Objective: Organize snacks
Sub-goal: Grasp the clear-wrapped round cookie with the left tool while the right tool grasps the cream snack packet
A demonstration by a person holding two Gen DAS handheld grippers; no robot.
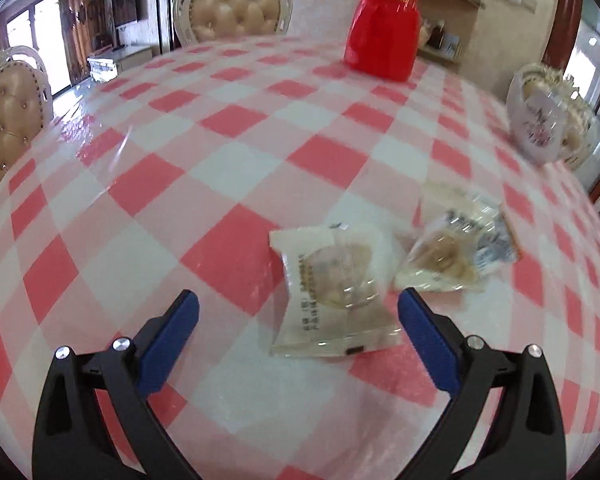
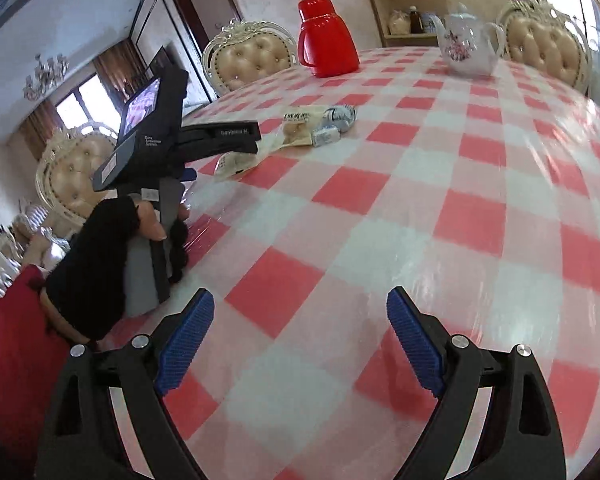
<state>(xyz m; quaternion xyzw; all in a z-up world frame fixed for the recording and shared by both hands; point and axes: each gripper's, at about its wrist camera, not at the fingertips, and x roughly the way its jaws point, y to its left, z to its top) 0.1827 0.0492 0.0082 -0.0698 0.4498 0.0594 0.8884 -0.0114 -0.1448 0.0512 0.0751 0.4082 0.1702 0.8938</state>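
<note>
A clear-wrapped round pastry snack (image 1: 334,290) lies on the red-and-white checked tablecloth (image 1: 220,152) just ahead of my open left gripper (image 1: 298,300), nearer its right finger. A second wrapped snack (image 1: 456,252) lies to its right with blue-and-white wrappers. In the right wrist view the snack pile (image 2: 316,124) lies mid-table, with the left gripper's body (image 2: 188,144) over its near side. My right gripper (image 2: 300,304) is open and empty, low over bare cloth, far from the snacks.
A red thermos (image 1: 384,28) stands at the table's far side, also in the right wrist view (image 2: 326,38). A white floral teapot (image 2: 466,46) stands far right. Padded chairs (image 2: 252,60) ring the table. The person's gloved hand (image 2: 100,256) is at left.
</note>
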